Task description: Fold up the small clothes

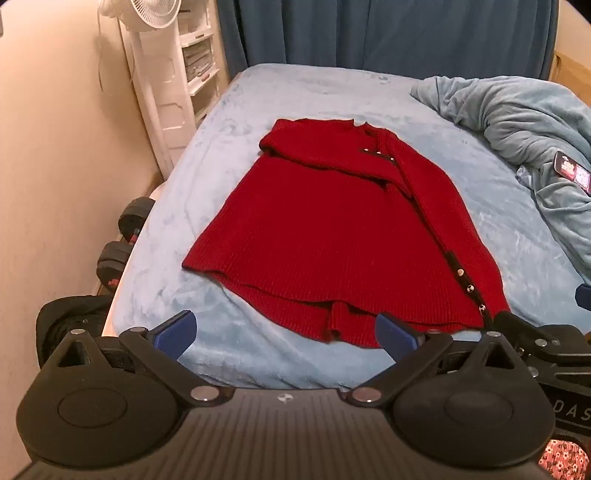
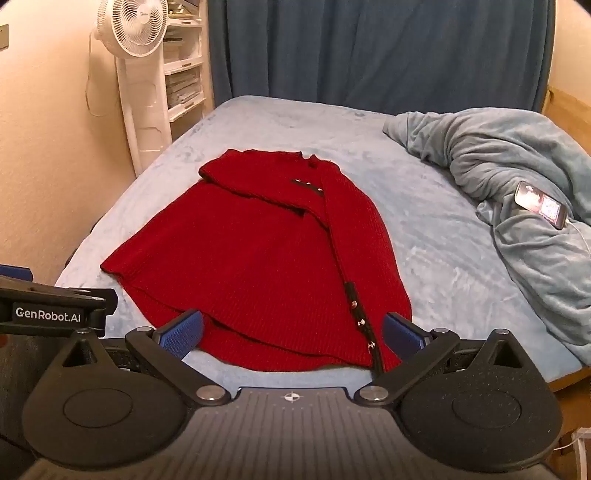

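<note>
A red knitted cardigan (image 1: 325, 229) (image 2: 258, 266) lies flat on the light blue bed (image 1: 258, 103) (image 2: 424, 229), hem towards me. Its sleeves are folded across the chest, and a dark button band runs down its right side. My left gripper (image 1: 284, 334) hovers open over the near bed edge, just short of the hem's left half, with nothing between its blue pads (image 1: 177, 332). Open too, my right gripper (image 2: 293, 338) hangs above the hem's right half near the lower buttons, apart from the cloth. Each gripper's body shows at the other view's edge.
A crumpled grey-blue blanket (image 2: 517, 177) lies heaped on the bed's right side with a lit phone (image 2: 541, 205) on it. Dumbbells (image 1: 122, 240) sit on the floor left of the bed. A white fan (image 2: 129, 29) and shelves stand by the wall, with dark blue curtains (image 2: 369, 48) behind.
</note>
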Demonstrator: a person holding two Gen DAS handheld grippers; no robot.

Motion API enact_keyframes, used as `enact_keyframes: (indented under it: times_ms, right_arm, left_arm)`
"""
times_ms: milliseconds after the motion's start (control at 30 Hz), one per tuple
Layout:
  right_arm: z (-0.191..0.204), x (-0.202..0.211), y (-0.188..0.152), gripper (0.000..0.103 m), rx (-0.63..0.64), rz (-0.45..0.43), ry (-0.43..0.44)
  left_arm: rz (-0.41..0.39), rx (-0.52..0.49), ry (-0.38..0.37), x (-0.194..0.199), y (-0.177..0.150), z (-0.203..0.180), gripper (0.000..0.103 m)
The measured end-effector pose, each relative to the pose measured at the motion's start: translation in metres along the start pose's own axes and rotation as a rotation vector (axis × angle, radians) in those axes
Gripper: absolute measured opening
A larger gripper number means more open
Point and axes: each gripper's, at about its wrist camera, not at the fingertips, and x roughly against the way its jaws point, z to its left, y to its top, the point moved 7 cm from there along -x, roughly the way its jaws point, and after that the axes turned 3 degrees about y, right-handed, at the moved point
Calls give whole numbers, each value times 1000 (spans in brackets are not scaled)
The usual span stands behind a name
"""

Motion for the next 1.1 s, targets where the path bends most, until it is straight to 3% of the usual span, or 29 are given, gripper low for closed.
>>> enact_keyframes:
  times_ms: [1100]
  right_arm:
    - [-2,-4,-3,102,18,14,3]
  left_arm:
    - [-1,-11,6,0,-1,-1,103]
